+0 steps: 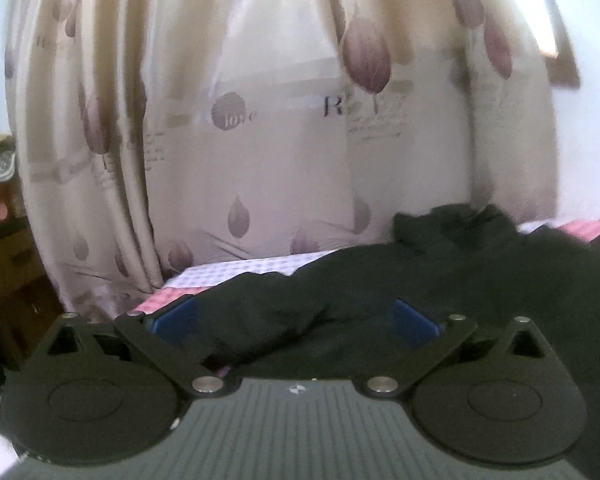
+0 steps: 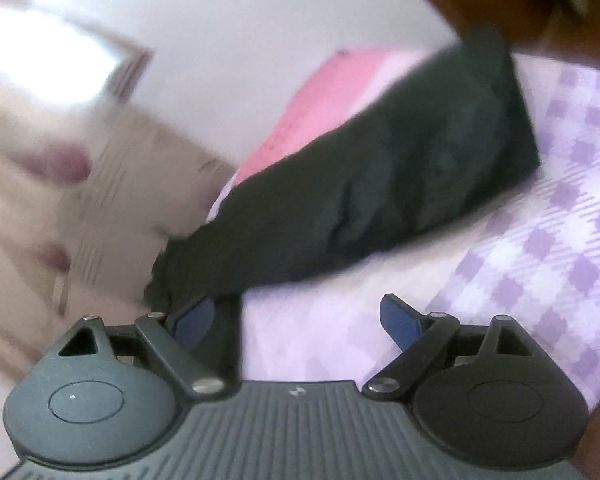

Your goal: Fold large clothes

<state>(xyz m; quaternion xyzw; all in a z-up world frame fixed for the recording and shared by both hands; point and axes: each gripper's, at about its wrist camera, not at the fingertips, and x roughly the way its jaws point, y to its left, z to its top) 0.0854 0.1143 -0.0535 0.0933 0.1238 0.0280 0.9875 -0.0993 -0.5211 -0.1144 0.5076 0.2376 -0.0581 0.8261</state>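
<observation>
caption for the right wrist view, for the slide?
Right gripper, jaws open, over a checked sheet beside a dark garment.

Soft daylight glows through the pale curtain (image 1: 260, 128), leaving the dark garment (image 1: 380, 280) below it nearly featureless. The right wrist view is smeared with motion blur, a window (image 2: 60, 52) beside the curtain blown white. Fisheye bending curves both pictures' edges.
</observation>
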